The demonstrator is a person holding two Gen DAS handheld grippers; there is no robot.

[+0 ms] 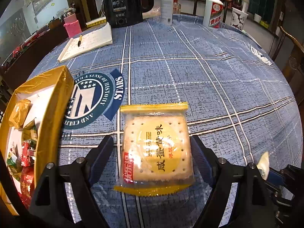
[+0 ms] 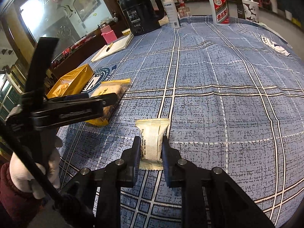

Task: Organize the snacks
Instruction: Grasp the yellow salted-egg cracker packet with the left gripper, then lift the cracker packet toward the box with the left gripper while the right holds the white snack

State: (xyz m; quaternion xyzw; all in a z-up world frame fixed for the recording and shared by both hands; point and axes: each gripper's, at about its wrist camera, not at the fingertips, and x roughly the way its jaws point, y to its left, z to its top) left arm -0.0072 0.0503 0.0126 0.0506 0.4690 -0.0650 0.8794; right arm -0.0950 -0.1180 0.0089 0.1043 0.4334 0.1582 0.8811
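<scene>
A yellow-edged cracker packet (image 1: 155,146) lies flat on the blue plaid tablecloth between the fingers of my left gripper (image 1: 152,152), which is open; the right finger is close to the packet's edge, the left stands apart. The packet also shows in the right wrist view (image 2: 108,95) under the left gripper (image 2: 89,104). My right gripper (image 2: 151,150) is shut on a small cream snack packet (image 2: 153,140), held just above the cloth. A gold box (image 1: 51,114) with several wrapped snacks inside stands at the left; it also shows in the right wrist view (image 2: 74,79).
At the table's far side stand a black kettle (image 1: 125,3), a white spray bottle (image 1: 166,5), a white liquor bottle (image 1: 213,12), a patterned cup (image 1: 238,18), a pink bottle (image 1: 72,25) and an open notebook with a pen (image 1: 87,43).
</scene>
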